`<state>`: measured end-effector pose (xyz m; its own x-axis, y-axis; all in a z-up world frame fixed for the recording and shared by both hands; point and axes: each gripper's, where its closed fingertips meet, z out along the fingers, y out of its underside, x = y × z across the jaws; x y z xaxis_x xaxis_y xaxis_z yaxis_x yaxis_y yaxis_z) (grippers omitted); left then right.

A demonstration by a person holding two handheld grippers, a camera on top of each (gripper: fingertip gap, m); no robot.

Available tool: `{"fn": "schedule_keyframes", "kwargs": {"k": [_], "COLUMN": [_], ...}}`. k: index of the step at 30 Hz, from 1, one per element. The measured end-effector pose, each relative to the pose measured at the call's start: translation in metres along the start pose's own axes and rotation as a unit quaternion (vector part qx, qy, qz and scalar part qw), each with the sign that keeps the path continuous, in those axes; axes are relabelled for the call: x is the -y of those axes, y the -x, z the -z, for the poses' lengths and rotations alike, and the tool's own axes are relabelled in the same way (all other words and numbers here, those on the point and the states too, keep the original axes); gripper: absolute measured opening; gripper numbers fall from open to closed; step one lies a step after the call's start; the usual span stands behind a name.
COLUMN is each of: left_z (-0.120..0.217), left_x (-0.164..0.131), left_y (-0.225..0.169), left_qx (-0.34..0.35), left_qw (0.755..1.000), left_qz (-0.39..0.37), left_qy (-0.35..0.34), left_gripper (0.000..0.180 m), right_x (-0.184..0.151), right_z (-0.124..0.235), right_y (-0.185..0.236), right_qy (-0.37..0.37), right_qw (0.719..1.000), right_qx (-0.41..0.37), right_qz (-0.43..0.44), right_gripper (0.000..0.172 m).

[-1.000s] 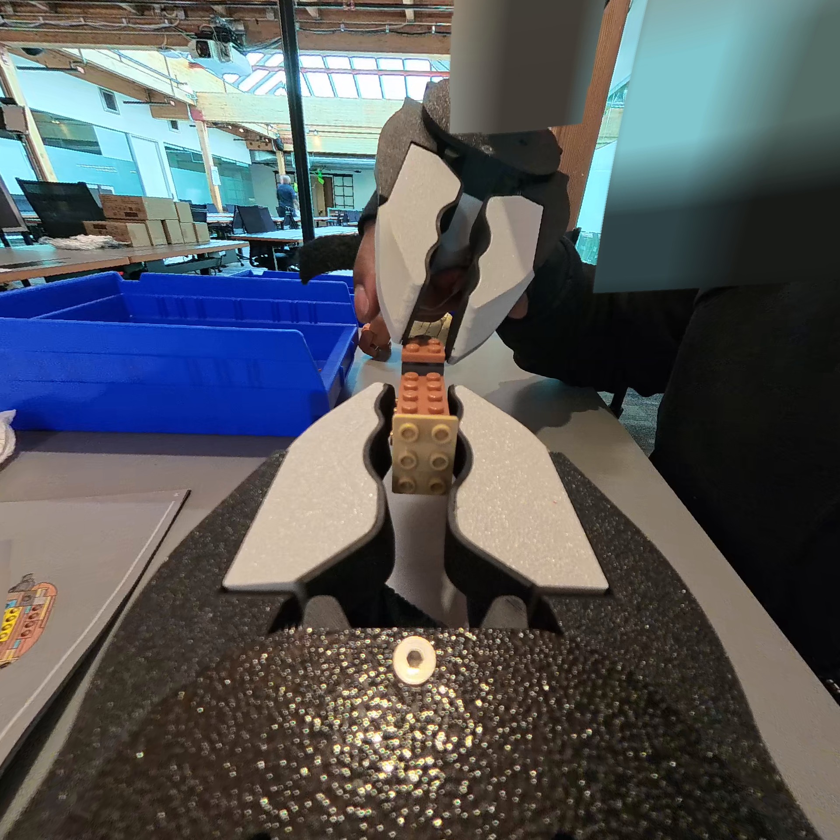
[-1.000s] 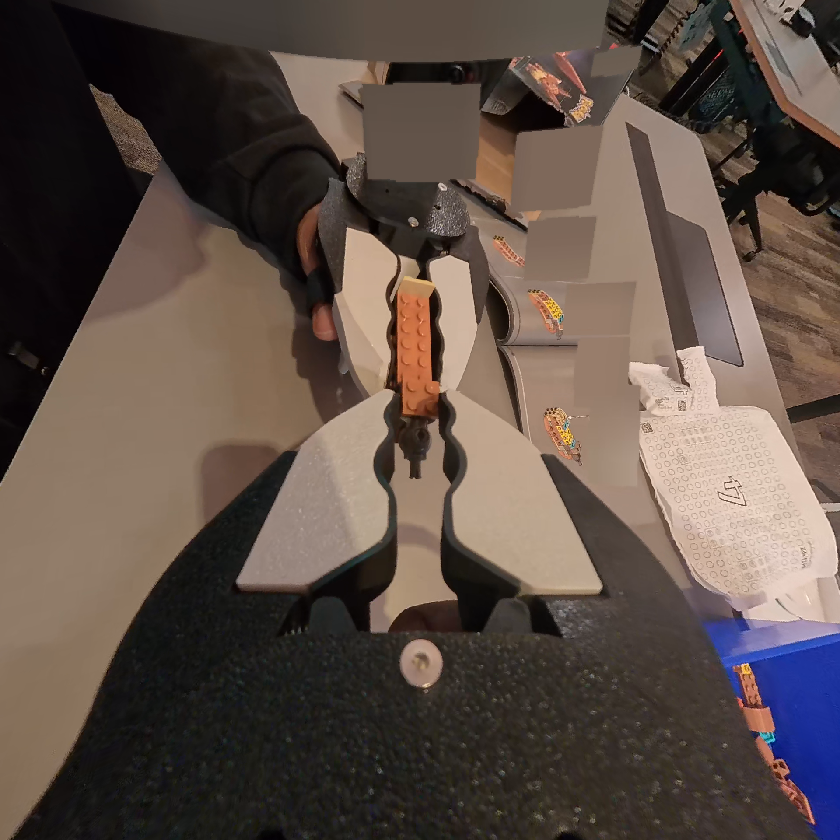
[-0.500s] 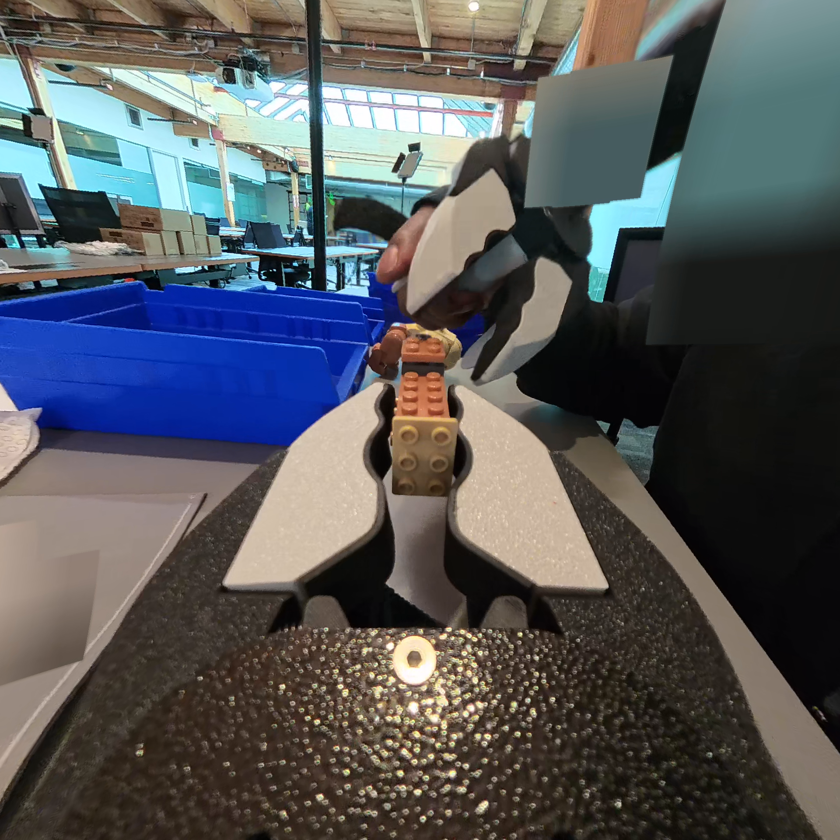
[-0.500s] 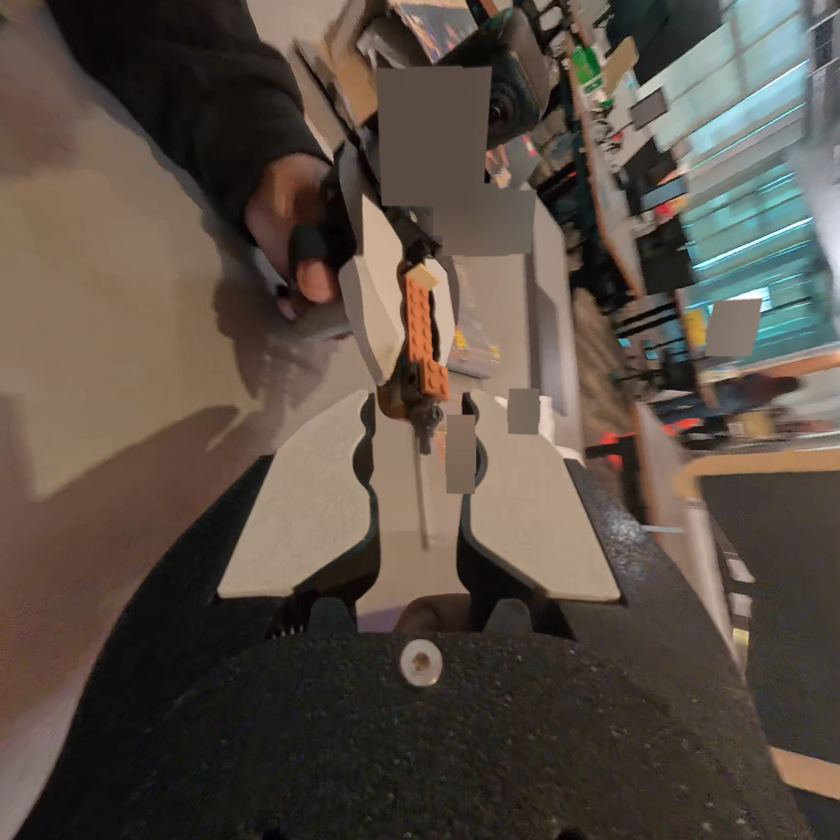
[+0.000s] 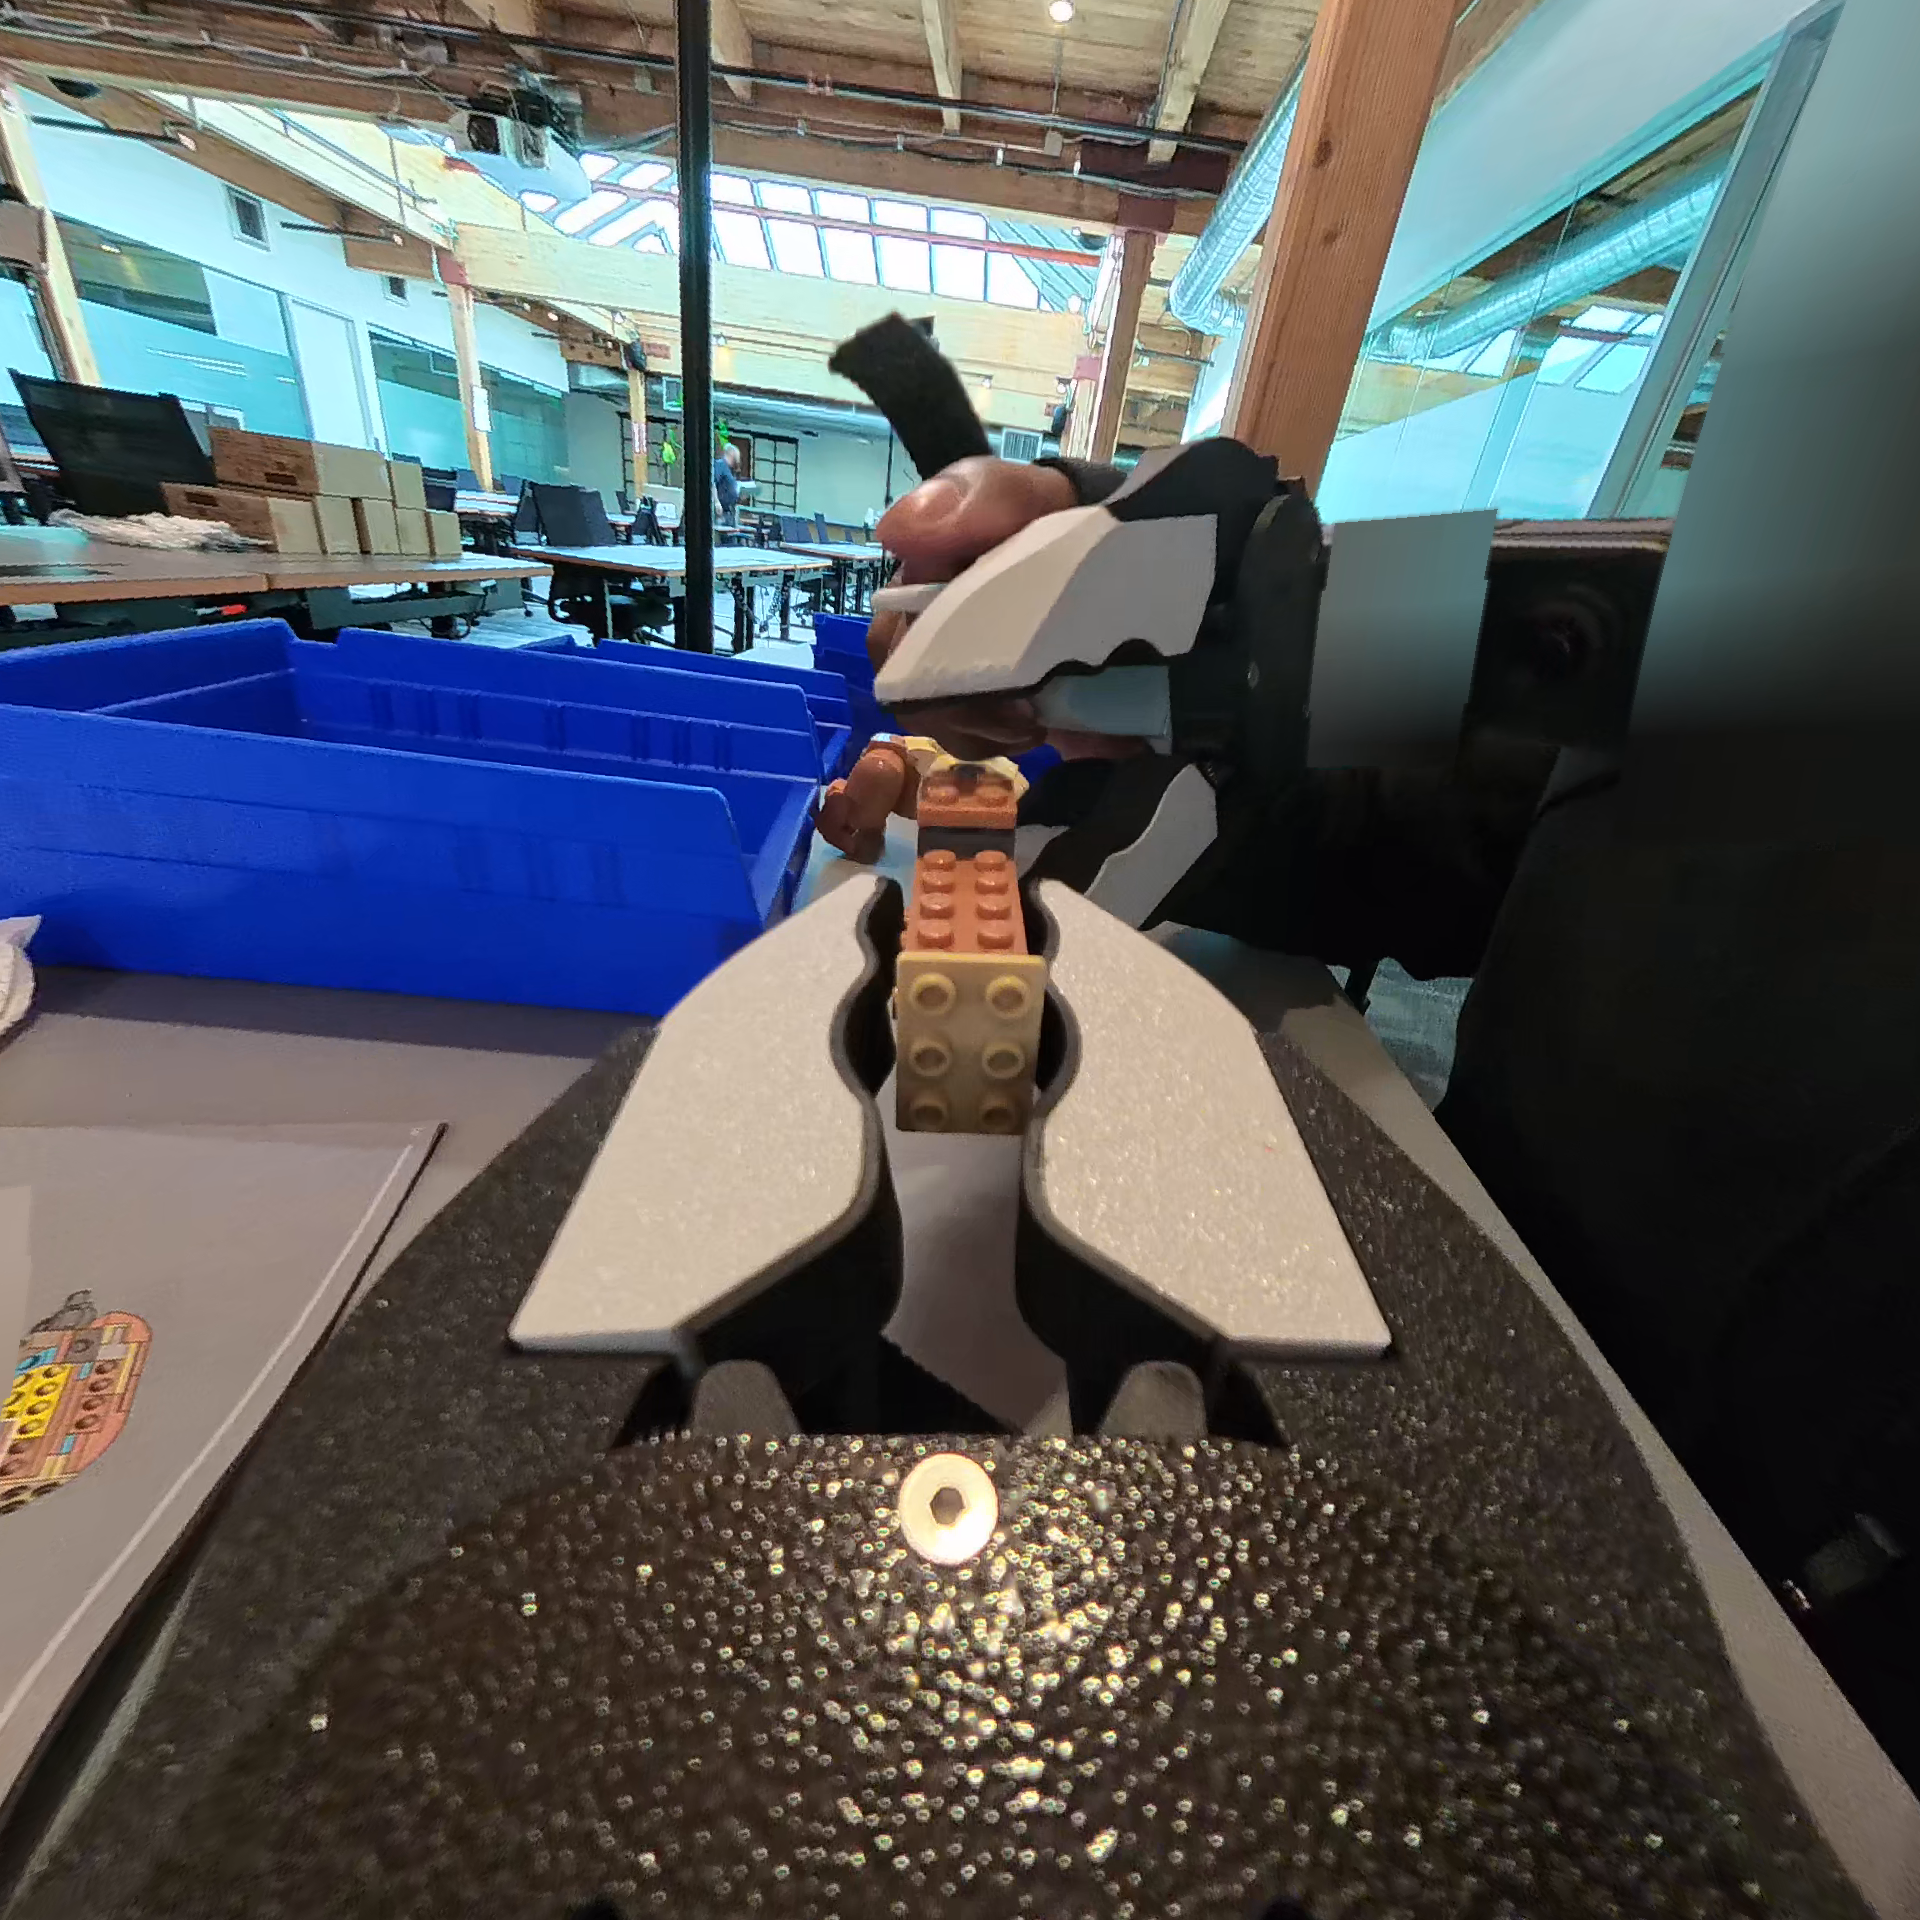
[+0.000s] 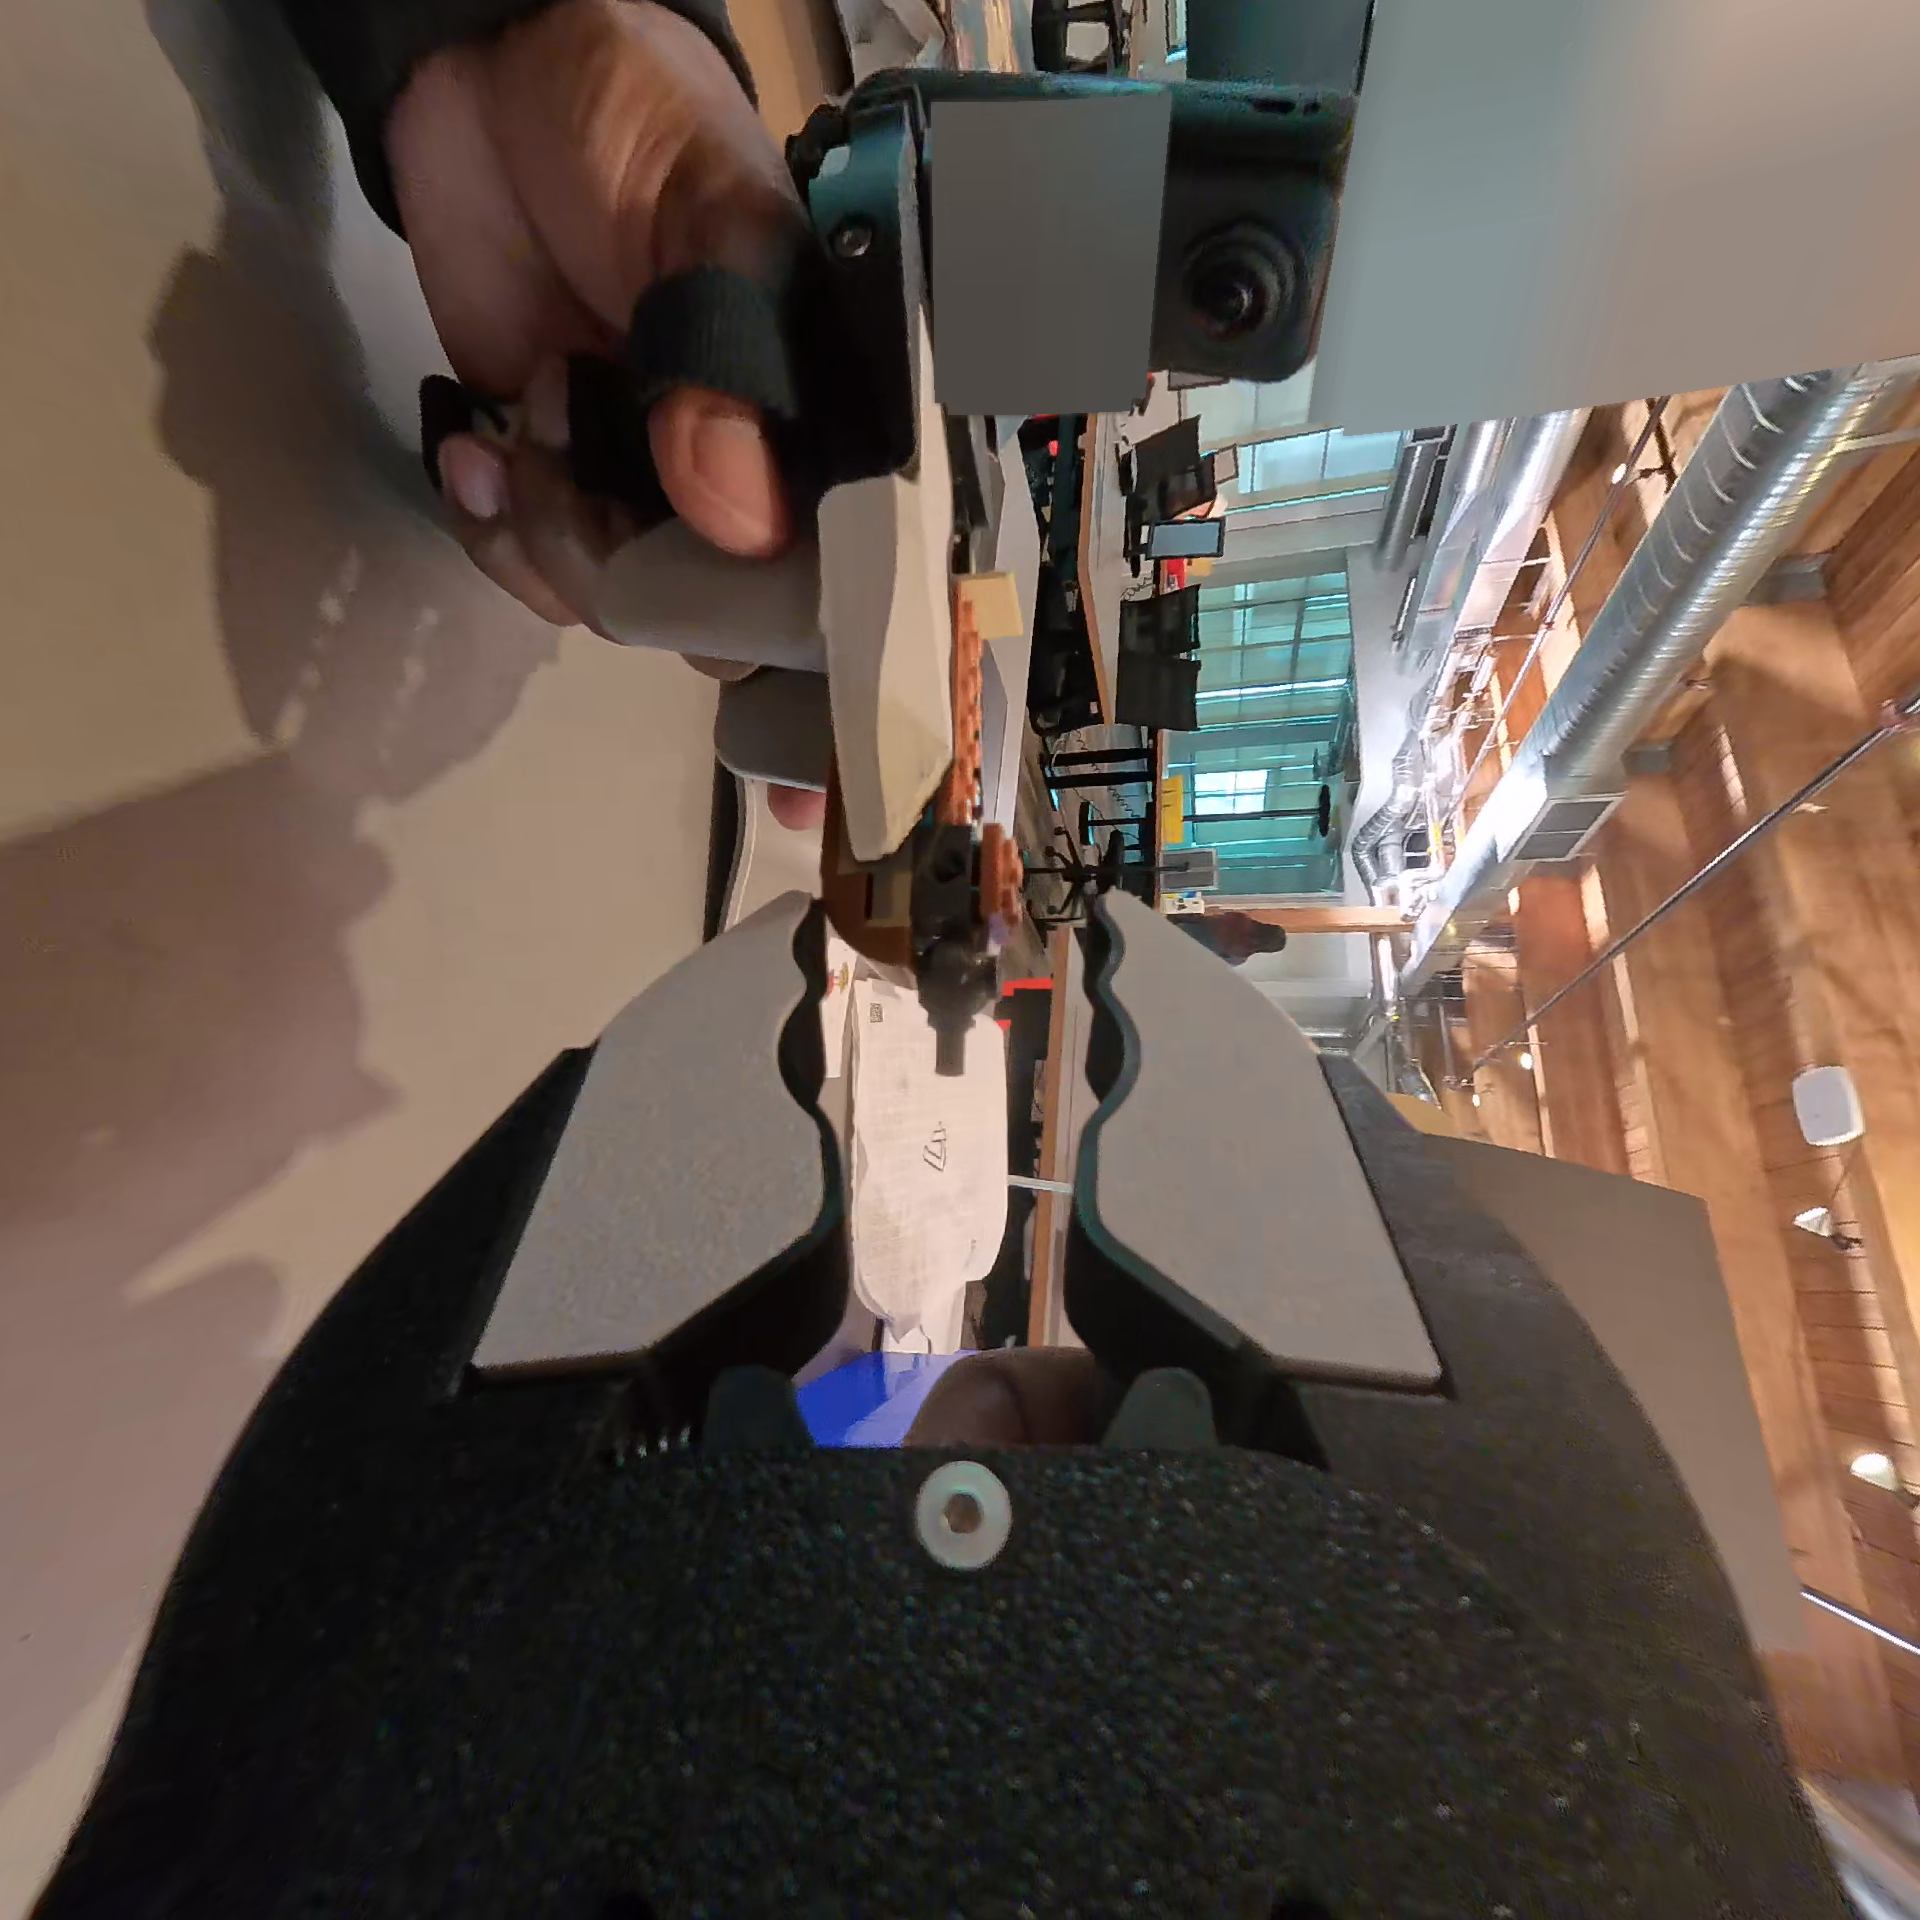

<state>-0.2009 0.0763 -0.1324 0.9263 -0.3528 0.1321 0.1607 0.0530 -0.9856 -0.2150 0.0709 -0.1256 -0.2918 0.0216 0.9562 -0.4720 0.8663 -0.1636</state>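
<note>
My left gripper (image 5: 961,904) is shut on a brick assembly (image 5: 968,997): orange-brown studded plates with a tan plate at the near end. It holds the assembly level above the grey table (image 5: 312,1049). In the right wrist view the left gripper (image 6: 951,810) shows edge-on, with the assembly (image 6: 971,717) clamped between its fingers. My right gripper (image 6: 951,920) is open. The assembly's dark end piece (image 6: 951,977) stands between its spread fingertips without being pressed. In the left wrist view the right gripper (image 5: 966,779) is rolled on its side just beyond the assembly's far end.
Blue bins (image 5: 364,810) stand at the left, with a small brown toy piece (image 5: 862,800) beside them. A printed booklet (image 5: 156,1299) lies at the near left. A white perforated bag (image 6: 914,1174) lies beyond my right fingers. A person's hand (image 6: 582,260) holds the left gripper. The grippers are tip to tip, or close to it.
My right gripper was shut on the assembly's far end. It has opened, let go and rolled onto its side. My left gripper still holds the assembly in the same place.
</note>
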Motion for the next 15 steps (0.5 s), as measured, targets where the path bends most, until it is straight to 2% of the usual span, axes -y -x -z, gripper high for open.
{"fn": "schedule_keyframes", "kwargs": {"k": [7, 12, 15], "left_z": [-0.0008, -0.0013, -0.0008], "left_x": [-0.0022, -0.0019, -0.0008], "left_y": [-0.0007, -0.0016, -0.0005], "left_qx": [-0.001, -0.004, -0.001], "left_qw": [1.0, 1.0, 1.0], "left_qz": [-0.002, 0.003, 0.013], "left_qy": [0.007, 0.003, -0.004], "left_gripper": [0.021, 0.021, 0.021], "right_x": [0.0019, 0.0042, 0.0033], "right_z": [-0.0026, -0.0051, -0.0066], "right_y": [0.0034, 0.0074, 0.0067], "right_qy": [0.0, -0.003, 0.0], "right_qw": [1.0, 1.0, 0.999], "right_qx": [-0.002, -0.004, -0.013], "right_qz": [0.016, 0.021, 0.029], "right_gripper": [0.048, 0.037, 0.036]}}
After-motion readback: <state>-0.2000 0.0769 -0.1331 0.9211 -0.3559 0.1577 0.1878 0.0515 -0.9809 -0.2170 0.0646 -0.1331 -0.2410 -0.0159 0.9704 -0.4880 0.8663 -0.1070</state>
